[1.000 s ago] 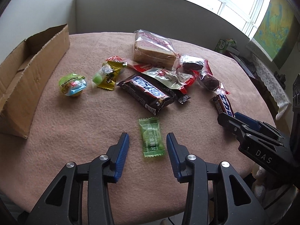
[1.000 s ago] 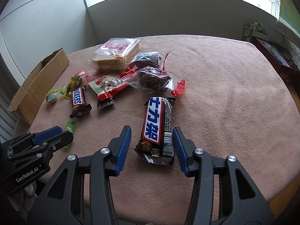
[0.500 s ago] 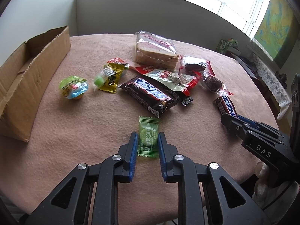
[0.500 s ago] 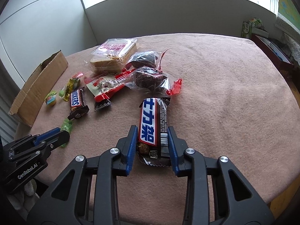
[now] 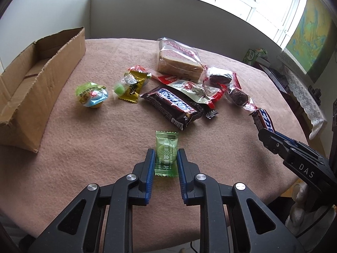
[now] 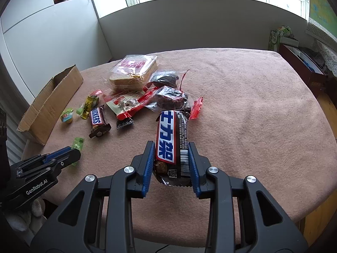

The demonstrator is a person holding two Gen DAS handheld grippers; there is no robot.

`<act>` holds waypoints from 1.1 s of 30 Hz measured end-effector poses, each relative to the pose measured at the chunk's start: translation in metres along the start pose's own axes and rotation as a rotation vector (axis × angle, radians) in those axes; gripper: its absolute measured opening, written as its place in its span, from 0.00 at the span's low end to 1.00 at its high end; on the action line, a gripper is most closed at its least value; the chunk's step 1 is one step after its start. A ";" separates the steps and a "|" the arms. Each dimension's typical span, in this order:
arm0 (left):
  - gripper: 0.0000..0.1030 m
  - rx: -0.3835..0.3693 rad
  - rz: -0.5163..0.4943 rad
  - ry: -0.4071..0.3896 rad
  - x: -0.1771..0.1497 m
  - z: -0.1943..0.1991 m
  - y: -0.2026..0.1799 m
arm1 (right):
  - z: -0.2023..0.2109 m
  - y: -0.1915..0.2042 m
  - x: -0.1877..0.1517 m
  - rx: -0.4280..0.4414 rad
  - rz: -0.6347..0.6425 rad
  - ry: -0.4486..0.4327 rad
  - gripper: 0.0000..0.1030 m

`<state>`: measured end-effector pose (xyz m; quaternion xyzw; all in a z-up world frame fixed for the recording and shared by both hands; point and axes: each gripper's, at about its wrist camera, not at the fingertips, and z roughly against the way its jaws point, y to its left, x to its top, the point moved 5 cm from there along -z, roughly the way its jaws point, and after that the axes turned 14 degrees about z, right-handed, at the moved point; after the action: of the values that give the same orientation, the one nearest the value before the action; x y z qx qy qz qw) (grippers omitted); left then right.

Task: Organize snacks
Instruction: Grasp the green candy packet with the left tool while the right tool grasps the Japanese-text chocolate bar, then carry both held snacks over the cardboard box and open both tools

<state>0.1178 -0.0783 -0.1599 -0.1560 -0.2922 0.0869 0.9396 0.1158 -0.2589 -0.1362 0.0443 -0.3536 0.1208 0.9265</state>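
Observation:
My left gripper (image 5: 165, 157) is shut on a small green candy packet (image 5: 166, 152), lifted a little off the pink tablecloth (image 5: 84, 147). My right gripper (image 6: 171, 152) is shut on a Snickers bar with Chinese lettering (image 6: 171, 143), its far end raised above the cloth. A second Snickers bar (image 5: 171, 106), a jelly cup (image 5: 92, 93), a yellow candy (image 5: 133, 84), a red-edged packet (image 5: 193, 88), two dark cakes (image 5: 238, 96) and wrapped bread (image 5: 179, 60) lie on the table. An open cardboard box (image 5: 31, 84) stands at the left.
The right gripper's body (image 5: 294, 158) shows at the right edge of the left wrist view; the left gripper's body (image 6: 42, 168) shows low left in the right wrist view. A dark box (image 6: 303, 67) and a green carton (image 6: 278, 37) stand beyond the table's right edge.
Both grippers closed, the left on the green candy and the right on the Chinese-lettered Snickers bar, and both have lifted their snacks slightly off the cloth.

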 end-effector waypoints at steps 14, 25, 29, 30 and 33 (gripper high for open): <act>0.19 0.004 0.047 -0.128 0.030 0.052 0.028 | 0.018 0.067 0.054 0.081 0.116 -0.098 0.31; 0.19 0.108 0.147 -0.275 0.075 0.089 0.102 | 0.002 0.173 0.119 0.218 0.272 -0.168 0.31; 0.19 0.145 0.187 -0.303 0.089 0.096 0.132 | -0.013 0.214 0.139 0.259 0.314 -0.164 0.31; 0.19 0.154 0.194 -0.307 0.092 0.096 0.137 | -0.018 0.223 0.143 0.270 0.322 -0.159 0.31; 0.19 0.176 0.220 -0.313 0.099 0.097 0.156 | -0.031 0.247 0.150 0.292 0.344 -0.140 0.31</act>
<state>0.1308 0.1167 -0.0863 -0.0890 -0.4069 0.2373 0.8776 0.1811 0.0140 -0.0603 0.1254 -0.3979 0.3233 0.8494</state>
